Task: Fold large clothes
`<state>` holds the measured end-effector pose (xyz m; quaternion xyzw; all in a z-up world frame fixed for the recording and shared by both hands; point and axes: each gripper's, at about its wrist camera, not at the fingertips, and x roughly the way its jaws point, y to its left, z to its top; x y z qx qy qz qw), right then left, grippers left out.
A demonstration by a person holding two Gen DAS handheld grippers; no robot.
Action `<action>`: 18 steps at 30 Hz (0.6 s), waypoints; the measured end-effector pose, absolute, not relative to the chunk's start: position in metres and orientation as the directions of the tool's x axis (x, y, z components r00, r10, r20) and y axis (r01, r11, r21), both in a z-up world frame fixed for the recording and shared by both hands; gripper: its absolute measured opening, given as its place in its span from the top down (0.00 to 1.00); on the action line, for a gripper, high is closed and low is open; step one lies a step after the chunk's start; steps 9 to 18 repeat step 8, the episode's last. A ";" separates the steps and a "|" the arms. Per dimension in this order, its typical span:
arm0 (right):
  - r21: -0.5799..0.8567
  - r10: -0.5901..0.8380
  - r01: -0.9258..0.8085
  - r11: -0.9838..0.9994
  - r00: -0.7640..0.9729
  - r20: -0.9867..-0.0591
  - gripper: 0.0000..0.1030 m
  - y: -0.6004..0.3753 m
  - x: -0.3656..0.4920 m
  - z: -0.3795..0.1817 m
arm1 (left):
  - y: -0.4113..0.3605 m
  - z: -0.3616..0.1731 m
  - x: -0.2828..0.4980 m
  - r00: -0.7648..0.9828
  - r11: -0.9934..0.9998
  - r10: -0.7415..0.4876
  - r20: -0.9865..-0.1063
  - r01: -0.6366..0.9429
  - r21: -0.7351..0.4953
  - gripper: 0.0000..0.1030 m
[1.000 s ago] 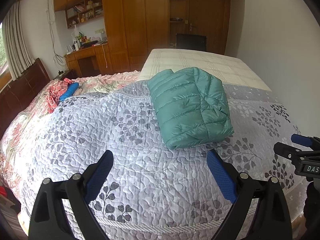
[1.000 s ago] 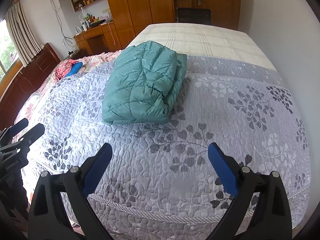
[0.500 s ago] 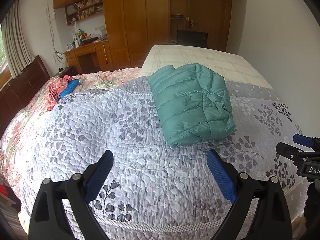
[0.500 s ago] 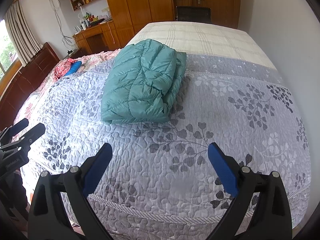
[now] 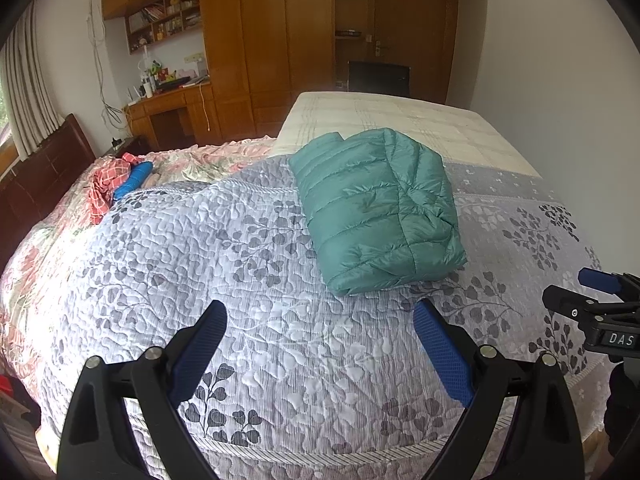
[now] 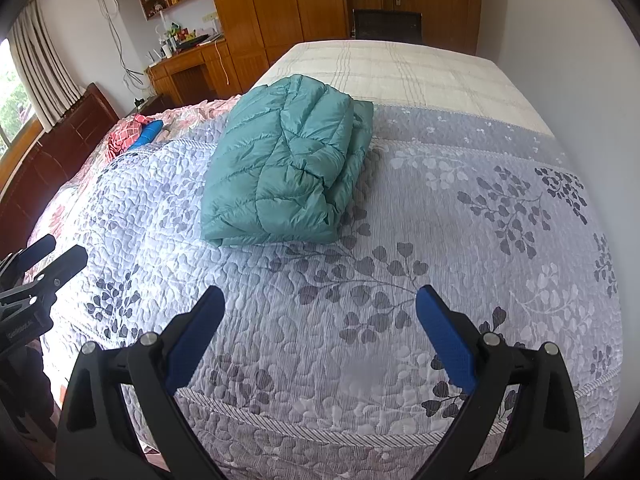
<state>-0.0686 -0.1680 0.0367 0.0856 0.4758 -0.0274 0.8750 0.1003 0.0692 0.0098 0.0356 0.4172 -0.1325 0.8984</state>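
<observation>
Covering the bed, a grey-and-white leaf-patterned quilt fills the wood-panelled room's foreground; a folded teal puffer jacket lies on it, beyond the left gripper and right gripper, both spread wide, holding nothing.

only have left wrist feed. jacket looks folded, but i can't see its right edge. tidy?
Observer: Not quite. In the right wrist view the teal jacket shows stacked layers along that edge, with a lower layer sticking out past the top one.
Operator: Is the right gripper holding anything? I only see its tip.
Observer: No. The right gripper is wide open over the grey floral quilt, short of the jacket.
Operator: Anything on the quilt right of the jacket?
Observer: Only bare quilt shows there, up to the white wall.
</observation>
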 end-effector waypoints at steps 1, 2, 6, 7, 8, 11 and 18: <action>0.124 0.034 0.129 0.984 0.546 -0.837 0.07 -0.168 -0.069 0.036 | 0.069 0.010 0.100 0.617 0.963 -0.206 -0.760 0.267 -0.044 0.08; 0.124 0.034 0.129 0.984 0.546 -0.837 0.07 -0.168 -0.069 0.037 | 0.069 0.010 0.101 0.616 0.963 -0.205 -0.761 0.265 -0.046 0.08; 0.124 0.035 0.128 0.984 0.546 -0.837 0.07 -0.168 -0.069 0.035 | 0.072 0.009 0.103 0.611 0.961 -0.208 -0.764 0.272 -0.045 0.08; 0.125 0.035 0.128 0.984 0.546 -0.837 0.07 -0.168 -0.069 0.034 | 0.072 0.009 0.104 0.611 0.961 -0.208 -0.764 0.272 -0.044 0.08; 0.125 0.035 0.128 0.984 0.546 -0.837 0.07 -0.168 -0.069 0.035 | 0.072 0.009 0.104 0.611 0.962 -0.208 -0.764 0.271 -0.044 0.08; 0.125 0.035 0.128 0.984 0.546 -0.837 0.07 -0.168 -0.069 0.035 | 0.072 0.009 0.104 0.611 0.962 -0.208 -0.764 0.271 -0.044 0.08; 0.125 0.035 0.128 0.984 0.546 -0.837 0.07 -0.168 -0.069 0.035 | 0.072 0.009 0.104 0.611 0.962 -0.208 -0.764 0.271 -0.044 0.08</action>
